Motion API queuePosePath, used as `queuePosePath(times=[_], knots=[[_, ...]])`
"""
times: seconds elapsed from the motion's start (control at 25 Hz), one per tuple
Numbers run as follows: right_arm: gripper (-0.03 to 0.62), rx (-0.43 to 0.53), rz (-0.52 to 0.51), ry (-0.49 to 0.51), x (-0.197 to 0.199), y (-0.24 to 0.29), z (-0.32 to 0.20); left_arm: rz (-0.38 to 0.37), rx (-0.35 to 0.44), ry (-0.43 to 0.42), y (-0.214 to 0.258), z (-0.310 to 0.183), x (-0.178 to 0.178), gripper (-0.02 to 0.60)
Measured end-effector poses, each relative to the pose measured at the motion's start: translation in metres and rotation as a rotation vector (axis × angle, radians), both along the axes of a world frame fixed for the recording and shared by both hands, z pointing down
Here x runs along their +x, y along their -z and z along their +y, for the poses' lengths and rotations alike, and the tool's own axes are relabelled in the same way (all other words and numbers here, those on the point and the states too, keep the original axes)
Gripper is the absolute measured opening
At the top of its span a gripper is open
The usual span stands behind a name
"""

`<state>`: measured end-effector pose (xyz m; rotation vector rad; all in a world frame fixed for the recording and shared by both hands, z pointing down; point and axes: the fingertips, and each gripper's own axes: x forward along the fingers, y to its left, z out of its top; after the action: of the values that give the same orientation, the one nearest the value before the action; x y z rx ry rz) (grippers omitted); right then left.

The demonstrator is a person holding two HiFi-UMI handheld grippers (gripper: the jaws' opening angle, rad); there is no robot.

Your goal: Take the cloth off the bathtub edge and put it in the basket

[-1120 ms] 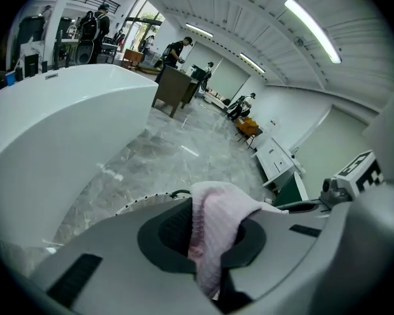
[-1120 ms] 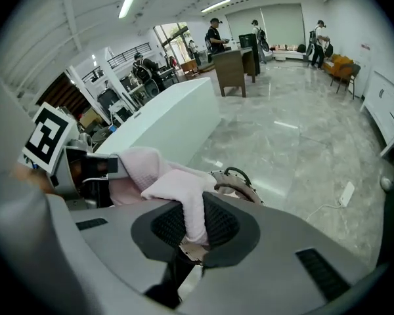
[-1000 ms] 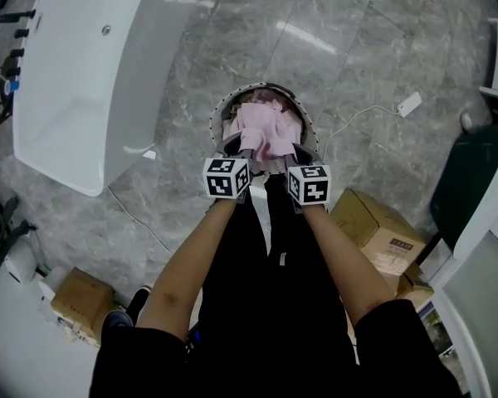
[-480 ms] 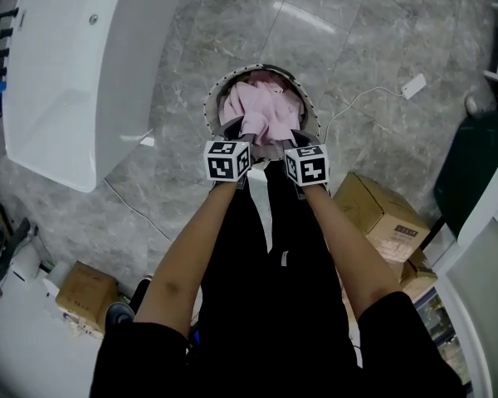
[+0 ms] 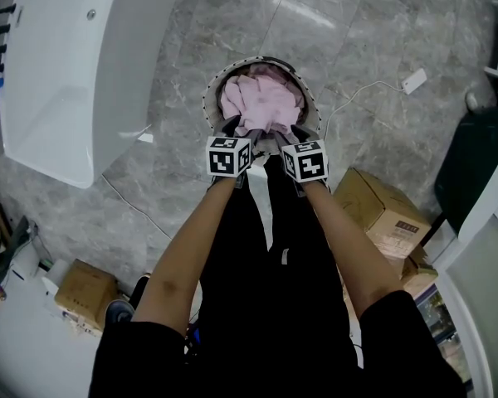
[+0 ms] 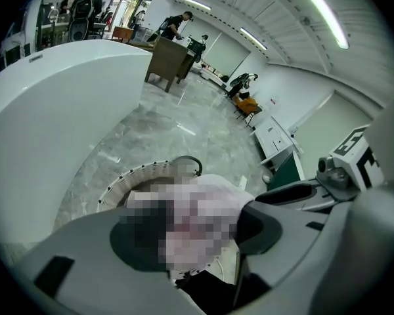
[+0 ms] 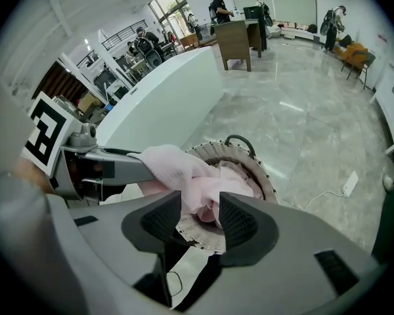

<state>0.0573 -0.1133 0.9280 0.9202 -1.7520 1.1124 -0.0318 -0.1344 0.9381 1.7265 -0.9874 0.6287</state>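
Pink cloth (image 5: 261,104) is off the bathtub (image 5: 62,73) & bunched in the mouth of the round woven basket (image 5: 208,99), w/ its near end pulled up over the basket's near rim. Left gripper (image 5: 233,128) & right gripper (image 5: 285,131) sit side by side at that near rim, each clamped on a fold of the cloth. Right gripper view shows pink fabric pinched betw. its pads & more trailing from the other gripper's tips. Left gripper view has fabric betw. the jaws too, though a mosaic patch covers most of it. Tub stands well left of the basket.

Step in hand, I'd judge: the drop, task nearly done. To do it well:
- Push both grippers fwd toward basket centre & a bit lower, so the held end clears the near rim.
- Open both together.
- Lift straight up so the pads don't snag & drag cloth back out.

Risk: releasing at the rim leaves a tail hanging outside.
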Motion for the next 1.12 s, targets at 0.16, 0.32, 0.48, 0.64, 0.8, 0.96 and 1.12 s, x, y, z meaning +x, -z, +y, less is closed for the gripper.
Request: queuePosePath(times=[0.16,0.32,0.48,0.64,0.8,0.96,1.12], knots=[[0.179,0.010,0.002,0.000,0.000,0.004,0.002,0.014,-0.010,-0.009,0.002,0.011,0.002,0.284],[0.179,0.011,0.006,0.002,0.003,0.005,0.007,0.032,0.015,-0.013,0.010,0.014,0.005,0.290],[0.179,0.015,0.004,0.001,0.006,0.008,0.011,0.030,0.030,-0.009,0.015,0.015,0.007,0.290],[0.189,0.010,-0.006,0.003,0.008,0.012,0.014,0.033,0.036,-0.004,0.021,0.016,0.008,0.290],[0.190,0.033,-0.015,-0.008,0.013,0.024,0.014,0.049,0.066,0.016,0.042,0.013,0.014,0.290],[0.190,0.059,-0.032,-0.014,0.021,0.043,0.009,0.050,0.106,0.033,0.067,0.008,0.021,0.290],[0.195,0.097,-0.080,-0.047,0.027,0.076,0.002,0.049,0.171,0.024,0.109,0.004,0.026,0.293]])
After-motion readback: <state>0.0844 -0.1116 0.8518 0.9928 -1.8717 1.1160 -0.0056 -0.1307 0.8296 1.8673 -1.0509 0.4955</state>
